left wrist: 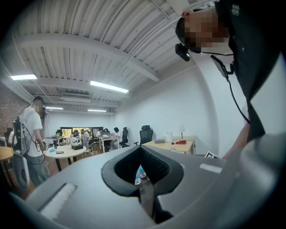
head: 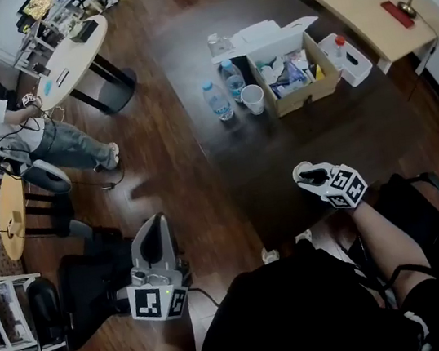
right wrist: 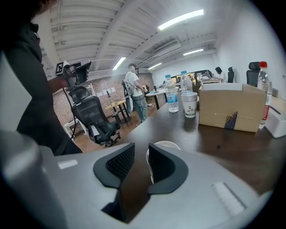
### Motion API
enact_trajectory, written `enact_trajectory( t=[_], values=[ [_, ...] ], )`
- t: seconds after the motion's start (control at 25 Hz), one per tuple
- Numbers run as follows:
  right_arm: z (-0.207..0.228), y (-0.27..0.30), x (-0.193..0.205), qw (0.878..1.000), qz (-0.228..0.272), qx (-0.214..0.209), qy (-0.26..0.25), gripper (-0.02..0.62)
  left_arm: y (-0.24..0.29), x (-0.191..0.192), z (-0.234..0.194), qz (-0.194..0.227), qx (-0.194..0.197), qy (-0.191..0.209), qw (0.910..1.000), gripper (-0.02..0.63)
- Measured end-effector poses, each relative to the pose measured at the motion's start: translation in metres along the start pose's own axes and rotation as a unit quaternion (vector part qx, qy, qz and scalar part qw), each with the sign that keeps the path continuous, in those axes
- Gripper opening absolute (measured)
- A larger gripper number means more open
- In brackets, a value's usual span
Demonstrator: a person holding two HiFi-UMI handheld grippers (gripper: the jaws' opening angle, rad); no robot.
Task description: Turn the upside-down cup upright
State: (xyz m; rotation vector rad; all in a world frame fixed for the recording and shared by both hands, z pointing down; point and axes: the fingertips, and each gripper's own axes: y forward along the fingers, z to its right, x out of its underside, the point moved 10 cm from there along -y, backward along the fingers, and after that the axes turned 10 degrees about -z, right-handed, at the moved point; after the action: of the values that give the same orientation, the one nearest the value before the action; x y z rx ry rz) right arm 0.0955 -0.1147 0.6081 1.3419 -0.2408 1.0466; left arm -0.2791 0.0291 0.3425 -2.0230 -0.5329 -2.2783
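1. Cardboard box [head: 300, 98]: it is open on the dark counter [head: 346, 138] and packed with mixed packets that can't be made out singly.
2. White bin [head: 353, 65]: it is just beside the box, and a red-capped bottle [head: 338, 42] is stood in it.
3. Two water bottles [head: 218, 100] and a stack of paper cups [head: 253, 99] are set just beside the box, on its other side.
4. The task's cup [right wrist: 164, 146] is on the counter's near part, well apart from the box. It is mostly hidden behind one jaw of the right tool [right wrist: 141, 152]. Rim-up or rim-down can't be told.
5. Right tool: the jaws are parted with a clear gap. A strip of the cup's white wall is seen in the gap, but the pads are not pressed on it.
6. Left tool [left wrist: 142, 169]: it is held off the counter over the wood floor. The jaws are closed together and nothing is gripped.
7. Open room: bare counter is left between the cup and the box.
8. Writing: there is print on the cups and blue bottle labels, both too small to be read.
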Motion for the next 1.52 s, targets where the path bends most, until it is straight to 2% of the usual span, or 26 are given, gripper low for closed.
enact_trajectory(
  t=[0.04, 0.16, 0.28, 0.4, 0.48, 0.64, 0.8, 0.88, 1.08, 1.28, 1.4, 1.52],
  values=[
    [-0.001, -0.001, -0.001, 1.0, 0.008, -0.001, -0.004, 0.114, -0.001, 0.0, 0.0, 0.001, -0.001, 0.0, 1.0, 0.0],
    [-0.004, -0.013, -0.008, 0.999, 0.051, 0.01, -0.015, 0.114, -0.003, 0.0, -0.003, 0.002, -0.004, -0.001, 1.0, 0.0],
    [0.004, -0.028, -0.011, 0.995, 0.091, 0.051, -0.011, 0.114, -0.003, 0.0, -0.003, 0.001, -0.005, 0.0, 1.0, 0.0],
    [0.02, -0.035, -0.007, 0.991, 0.085, 0.104, 0.019, 0.114, -0.003, 0.0, -0.001, 0.0, -0.004, 0.001, 1.0, 0.0],
    [0.028, -0.032, -0.002, 0.991, 0.062, 0.116, 0.037, 0.114, -0.003, -0.001, 0.0, 0.001, -0.005, 0.003, 1.0, 0.0],
    [0.036, -0.023, 0.006, 0.992, 0.041, 0.102, 0.065, 0.112, -0.004, -0.001, 0.0, -0.001, -0.009, 0.004, 1.0, 0.0],
    [0.041, -0.021, 0.032, 0.985, 0.052, 0.074, 0.145, 0.093, -0.005, 0.004, 0.005, -0.012, -0.008, -0.001, 0.9999, 0.0],
    [0.045, -0.018, 0.036, 0.982, 0.064, 0.068, 0.163, 0.072, -0.005, 0.006, 0.005, -0.011, -0.012, 0.001, 0.9999, 0.0],
    [0.05, -0.013, 0.025, 0.985, 0.061, 0.081, 0.139, 0.025, -0.006, 0.006, 0.001, -0.001, -0.019, 0.006, 0.9998, 0.0],
    [0.048, -0.02, 0.022, 0.987, 0.055, 0.096, 0.118, 0.023, -0.009, 0.006, 0.0, 0.003, -0.019, 0.003, 0.9998, 0.0],
    [0.049, -0.024, 0.015, 0.987, 0.058, 0.118, 0.097, 0.018, -0.012, 0.004, -0.003, 0.007, -0.022, 0.004, 0.9997, 0.0],
    [0.049, -0.033, 0.002, 0.986, 0.042, 0.153, 0.051, 0.017, -0.014, 0.002, -0.004, 0.004, -0.024, 0.005, 0.9997, 0.0]
  ],
)
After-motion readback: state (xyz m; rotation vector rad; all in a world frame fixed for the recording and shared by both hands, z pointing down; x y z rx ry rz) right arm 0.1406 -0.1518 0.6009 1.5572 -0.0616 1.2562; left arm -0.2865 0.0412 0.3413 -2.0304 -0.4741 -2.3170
